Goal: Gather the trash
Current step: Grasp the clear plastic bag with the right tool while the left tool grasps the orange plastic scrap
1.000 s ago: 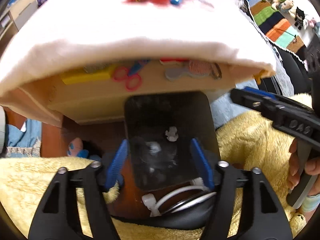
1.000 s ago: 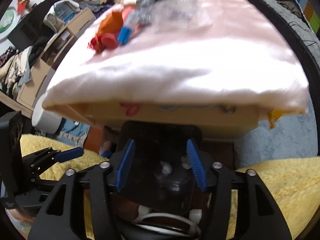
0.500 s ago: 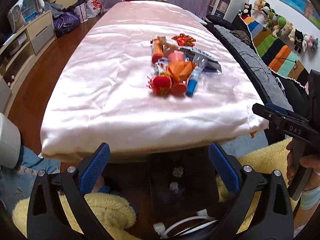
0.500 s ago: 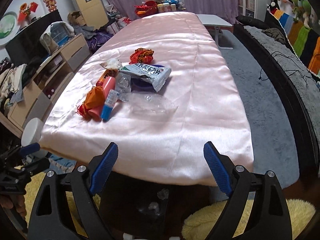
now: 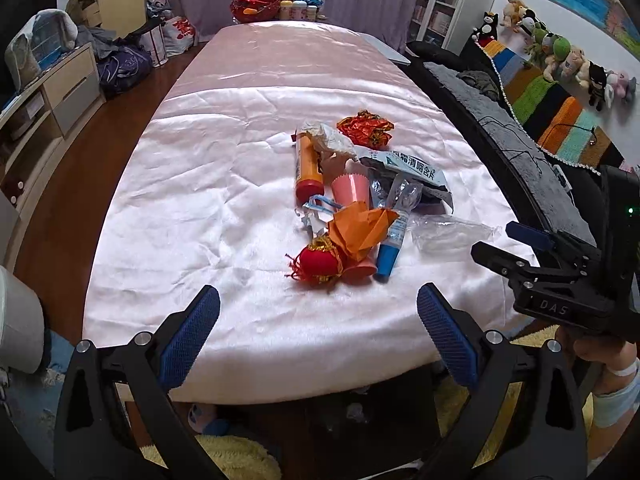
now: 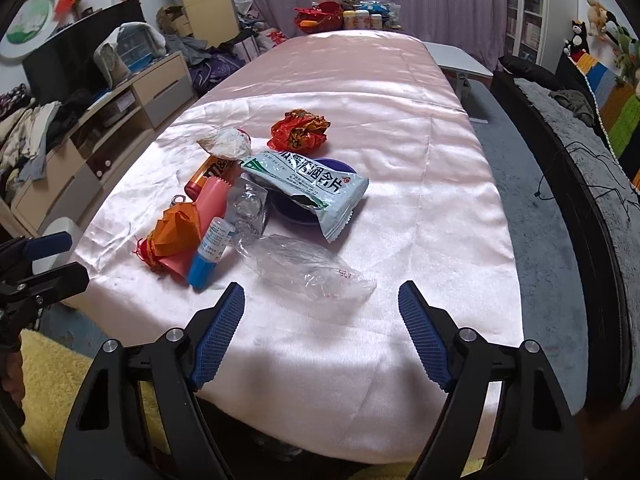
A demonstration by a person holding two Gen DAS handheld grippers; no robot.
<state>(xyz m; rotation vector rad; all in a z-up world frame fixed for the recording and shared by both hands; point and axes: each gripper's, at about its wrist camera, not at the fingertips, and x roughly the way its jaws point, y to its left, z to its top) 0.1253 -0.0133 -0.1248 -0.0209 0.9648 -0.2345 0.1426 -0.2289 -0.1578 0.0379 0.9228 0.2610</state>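
Purple dish mostly under wrapper

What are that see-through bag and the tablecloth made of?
The bag looks like thin clear plastic: glossy, crinkled, cloth showing through. The tablecloth seems a pink satin-like fabric, judging by its soft sheen and fine creases.

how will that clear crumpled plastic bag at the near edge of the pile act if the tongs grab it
The clear plastic bag lies flat and wrinkled, so it is probably floppy and very light. Its glossy film may slip between the pads unless pinched at a fold. Pushed, it would likely slide easily on the satin tablecloth.
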